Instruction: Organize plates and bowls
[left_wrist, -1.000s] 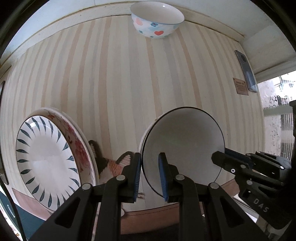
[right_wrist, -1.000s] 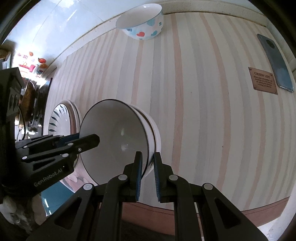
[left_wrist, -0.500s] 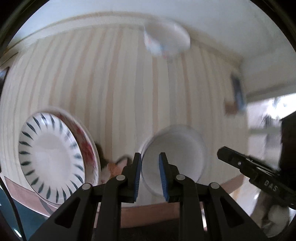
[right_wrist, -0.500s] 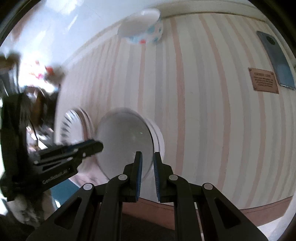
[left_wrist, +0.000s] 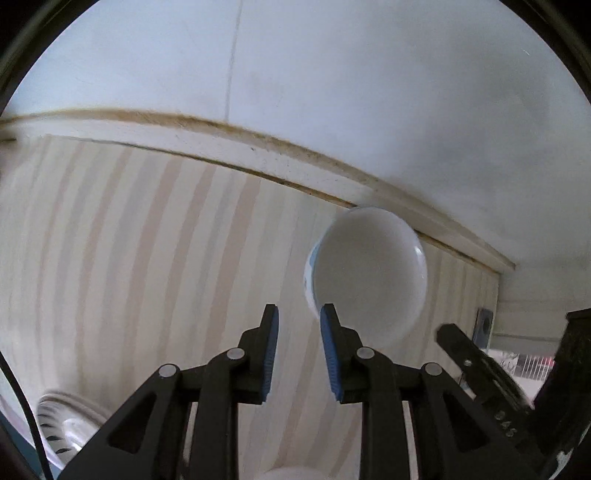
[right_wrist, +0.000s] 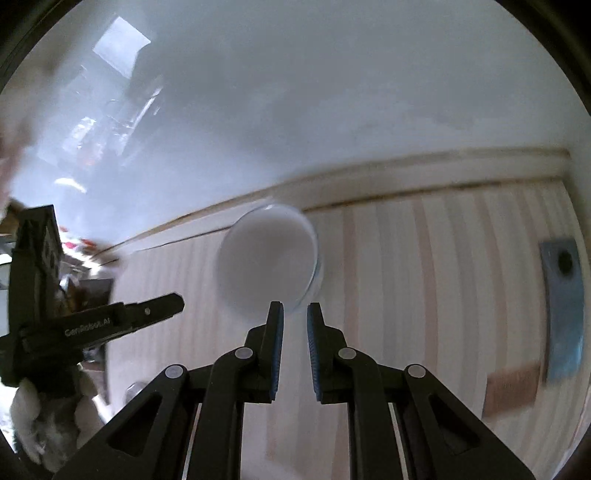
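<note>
A white bowl with a patterned outside (left_wrist: 369, 280) stands on the striped table near the back wall; it also shows in the right wrist view (right_wrist: 267, 260). My left gripper (left_wrist: 298, 332) is open and empty, its right finger close to the bowl's near rim. My right gripper (right_wrist: 295, 325) is open by a narrow gap and empty, just in front of the bowl. Each gripper shows in the other's view: the right one (left_wrist: 476, 354), the left one (right_wrist: 147, 314). A blue-patterned plate (left_wrist: 62, 432) lies at the bottom left.
A white wall (left_wrist: 332, 92) rises behind the table's back edge (left_wrist: 258, 147). A dark phone (right_wrist: 563, 314) and a brown card (right_wrist: 511, 387) lie on the table at the right. Cluttered items (right_wrist: 74, 288) stand at the left.
Both grippers let go of the stacked white bowls near the front and moved forward towards the patterned bowl at the back wall. The plates slid out of view to the lower left.
</note>
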